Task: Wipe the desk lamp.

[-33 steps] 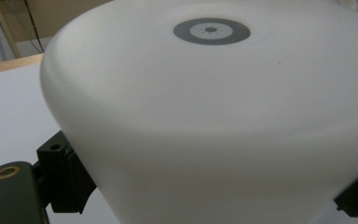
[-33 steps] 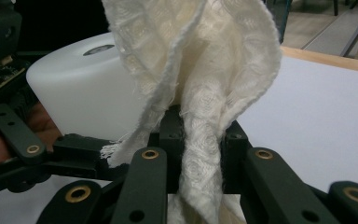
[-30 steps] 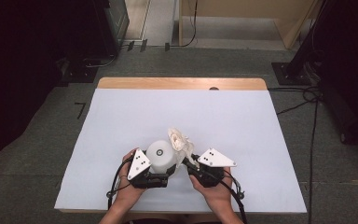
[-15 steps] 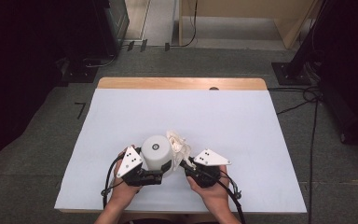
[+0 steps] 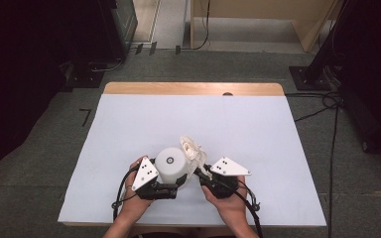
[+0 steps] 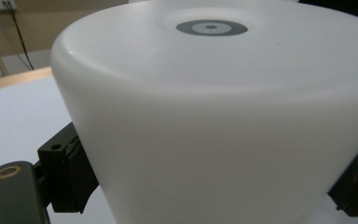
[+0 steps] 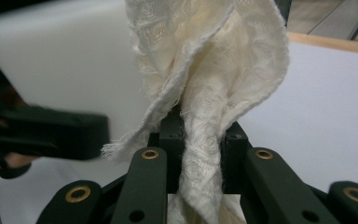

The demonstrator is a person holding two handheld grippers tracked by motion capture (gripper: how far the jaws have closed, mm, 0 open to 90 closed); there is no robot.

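Left gripper (image 5: 174, 184): near table edge, black jaws spread wide, clamped on both sides of white plastic tapered cup (image 5: 171, 165), upturned, grey ring mark on top face; cup stands on pale blue-white table cover (image 5: 278, 144).
Right gripper (image 5: 202, 174): beside it, jaws nearly closed, pinching cream woven cloth (image 5: 192, 150); cloth bunched, rising from between pads, flaring above them, just beside cup's right flank.
Farther: bare wooden table edge (image 5: 193, 89).

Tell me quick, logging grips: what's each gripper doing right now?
Left gripper: closed on the white cup.
Right gripper: closed on the cream cloth.
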